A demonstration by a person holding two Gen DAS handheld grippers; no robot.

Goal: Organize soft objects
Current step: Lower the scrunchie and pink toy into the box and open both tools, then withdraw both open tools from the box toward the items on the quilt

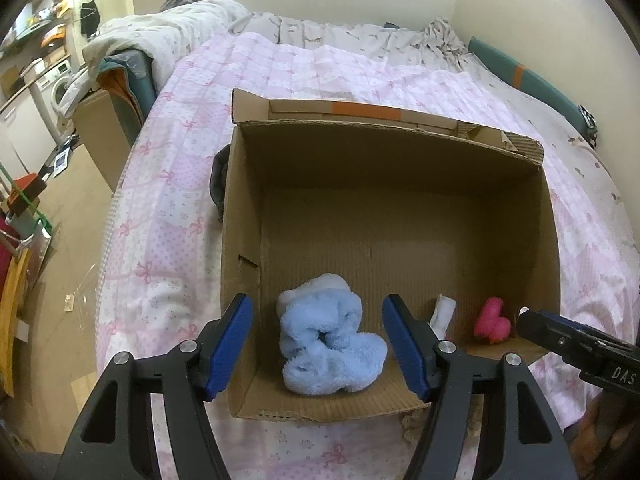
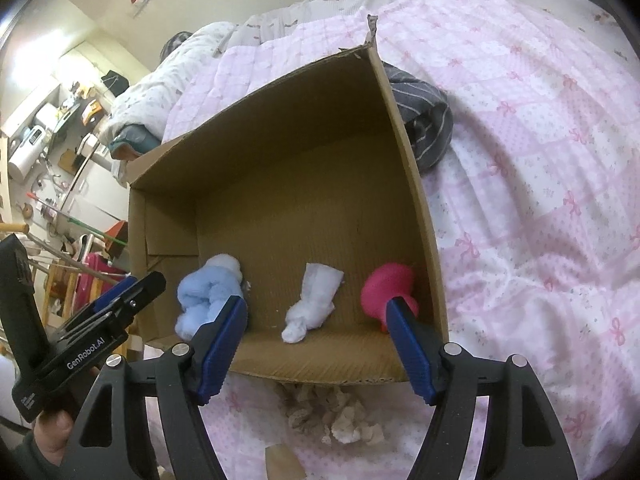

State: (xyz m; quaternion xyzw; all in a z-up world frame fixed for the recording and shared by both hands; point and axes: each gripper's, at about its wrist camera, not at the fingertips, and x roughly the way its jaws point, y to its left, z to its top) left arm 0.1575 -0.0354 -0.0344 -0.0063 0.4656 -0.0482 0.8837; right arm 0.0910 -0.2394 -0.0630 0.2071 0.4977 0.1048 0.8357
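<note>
Soft objects lie in a row along the near wall of the open cardboard box on the bed: a fluffy light-blue plush bundle toward the box's left corner, a knotted white cloth in the middle, and a smooth bright-pink piece toward its right corner. All three rest on the ribbed box floor, apart from one another.

The left hand-held gripper hangs over the box's near-left corner with its blue-padded jaws spread wide and nothing between them; the blue bundle sits directly ahead of it and below, lumpy with no clear long axis. The right hand-held gripper is likewise open and empty over the near edge, with the white cloth straight ahead, its long axis running away and slightly rightward, and the pink piece just beyond its right finger.

Outside the box, a dark striped fabric lies against its right wall, and a crumpled beige lacy cloth lies just before its near wall, closest to the right gripper. Those two probably remain to be boxed.
</note>
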